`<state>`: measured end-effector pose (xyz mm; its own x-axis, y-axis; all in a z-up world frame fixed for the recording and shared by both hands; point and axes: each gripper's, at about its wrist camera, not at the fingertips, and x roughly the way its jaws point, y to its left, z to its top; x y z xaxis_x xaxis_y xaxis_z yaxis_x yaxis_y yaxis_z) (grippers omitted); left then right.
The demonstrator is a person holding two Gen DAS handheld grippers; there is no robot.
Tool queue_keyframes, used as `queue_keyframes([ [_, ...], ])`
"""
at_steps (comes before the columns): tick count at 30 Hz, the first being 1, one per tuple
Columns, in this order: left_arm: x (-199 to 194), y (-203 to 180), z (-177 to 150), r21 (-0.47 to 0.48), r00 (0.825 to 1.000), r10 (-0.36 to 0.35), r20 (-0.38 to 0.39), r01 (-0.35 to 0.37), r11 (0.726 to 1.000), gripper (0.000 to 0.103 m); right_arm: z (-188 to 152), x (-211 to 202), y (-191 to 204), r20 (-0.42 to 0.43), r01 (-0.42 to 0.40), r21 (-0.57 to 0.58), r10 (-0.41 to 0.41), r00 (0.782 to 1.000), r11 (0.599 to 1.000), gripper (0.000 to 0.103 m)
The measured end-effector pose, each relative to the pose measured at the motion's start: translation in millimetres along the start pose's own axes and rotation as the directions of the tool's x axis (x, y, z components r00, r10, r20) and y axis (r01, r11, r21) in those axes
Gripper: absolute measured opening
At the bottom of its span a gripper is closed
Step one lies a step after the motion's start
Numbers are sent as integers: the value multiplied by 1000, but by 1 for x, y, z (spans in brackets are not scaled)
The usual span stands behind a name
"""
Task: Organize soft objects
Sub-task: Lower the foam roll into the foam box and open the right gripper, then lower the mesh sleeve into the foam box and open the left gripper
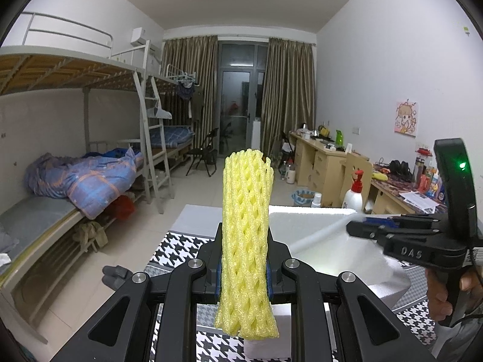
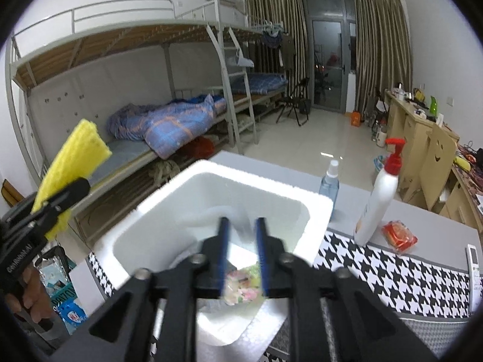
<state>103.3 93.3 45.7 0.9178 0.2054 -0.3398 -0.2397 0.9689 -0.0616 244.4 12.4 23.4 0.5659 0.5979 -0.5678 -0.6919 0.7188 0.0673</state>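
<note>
My left gripper (image 1: 244, 235) is shut on a yellow foam net sleeve (image 1: 246, 211) that stands upright between its pads; in the right wrist view this sleeve (image 2: 75, 157) and gripper (image 2: 69, 193) are at the far left. My right gripper (image 2: 243, 221) hangs over a white foam box (image 2: 169, 193), jaws apart, pads pressing nothing. Below them a blurred pastel soft object (image 2: 243, 283) lies in the box. In the left wrist view the right gripper (image 1: 350, 229) is over the box (image 1: 317, 211), and a blurred white strip (image 1: 320, 232) slants from its tips; contact is unclear.
The box sits on a houndstooth cloth (image 2: 377, 271). Beside it stand a white pump bottle (image 2: 377, 199) and a clear spray bottle (image 2: 329, 181), with a red packet (image 2: 398, 235) and a remote (image 2: 474, 265) further right. Bunk beds line the left wall, desks the right.
</note>
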Motion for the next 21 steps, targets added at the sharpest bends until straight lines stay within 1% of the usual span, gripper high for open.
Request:
queue_keyframes([
  [2,0,0,0,-1,1000,1,1,-1,1000,21,-2,0,1,0,5,-2,-5,1000,1000,45],
  [3,0,0,0,0,1000,0,1,0,1000,21,-2,0,2,1,5,-5,-5,1000,1000,52],
  [4,1,0,0,0,1000,0,0,0,1000,21,-2,-1,3,3,1,-7,-1,1000,1000,55],
  [5,0,0,0,0,1000,0,0,0,1000,21,-2,-3,4,10,1,-10,-1,1000,1000,57],
  [11,3,-1,0,1,1000,-6,-6,6,1000,21,-1,-5,6,17,-6,-24,7,1000,1000,58],
  [13,3,-1,0,2,1000,-8,-7,8,1000,21,-2,-5,5,17,-5,-22,6,1000,1000,61],
  [15,3,-2,0,3,1000,-11,-8,11,1000,21,-3,-8,3,26,-7,-17,8,1000,1000,70],
  [16,3,-3,0,5,1000,-12,-8,12,1000,21,-3,-9,3,34,-10,-13,10,999,1000,73],
  [18,3,-1,-1,5,1000,-17,-10,17,1000,21,-4,-14,1,51,-14,-8,14,999,1000,83],
  [21,6,-3,0,9,1000,-21,-14,21,1000,21,-6,-21,0,79,2,-11,-1,997,1000,92],
])
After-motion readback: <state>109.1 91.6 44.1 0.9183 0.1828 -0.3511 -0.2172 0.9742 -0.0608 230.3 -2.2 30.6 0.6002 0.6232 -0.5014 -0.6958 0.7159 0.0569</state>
